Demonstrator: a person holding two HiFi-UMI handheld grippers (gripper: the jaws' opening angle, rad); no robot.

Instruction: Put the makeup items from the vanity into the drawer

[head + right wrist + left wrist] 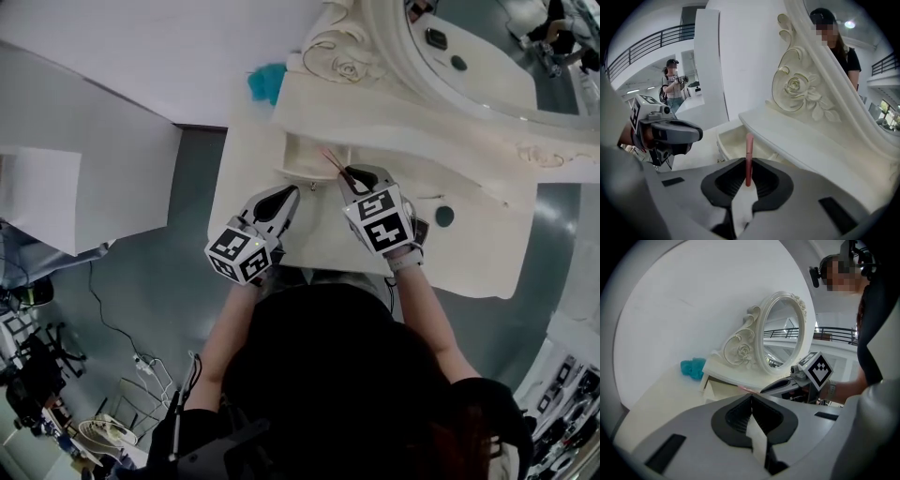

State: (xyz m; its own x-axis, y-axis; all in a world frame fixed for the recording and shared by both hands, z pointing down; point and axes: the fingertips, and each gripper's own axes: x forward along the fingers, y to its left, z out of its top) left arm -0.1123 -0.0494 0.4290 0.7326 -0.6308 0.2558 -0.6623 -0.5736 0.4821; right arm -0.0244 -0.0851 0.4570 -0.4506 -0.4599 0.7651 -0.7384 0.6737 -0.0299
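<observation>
Vanity top (375, 117) over a half-hidden drawer (305, 165); right claw (749, 176) tight on pink stick (749, 152), left claw (752, 401) clenched empty.

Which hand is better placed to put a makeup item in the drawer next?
Right. The right gripper holds a pink stick aimed at the open drawer; the left gripper is shut and empty.

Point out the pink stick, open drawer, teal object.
pink stick (749, 157): right gripper view, mid-shaft.
open drawer (733, 141): right gripper view, bare inner floor.
teal object (693, 368): left gripper view, its centre.
</observation>
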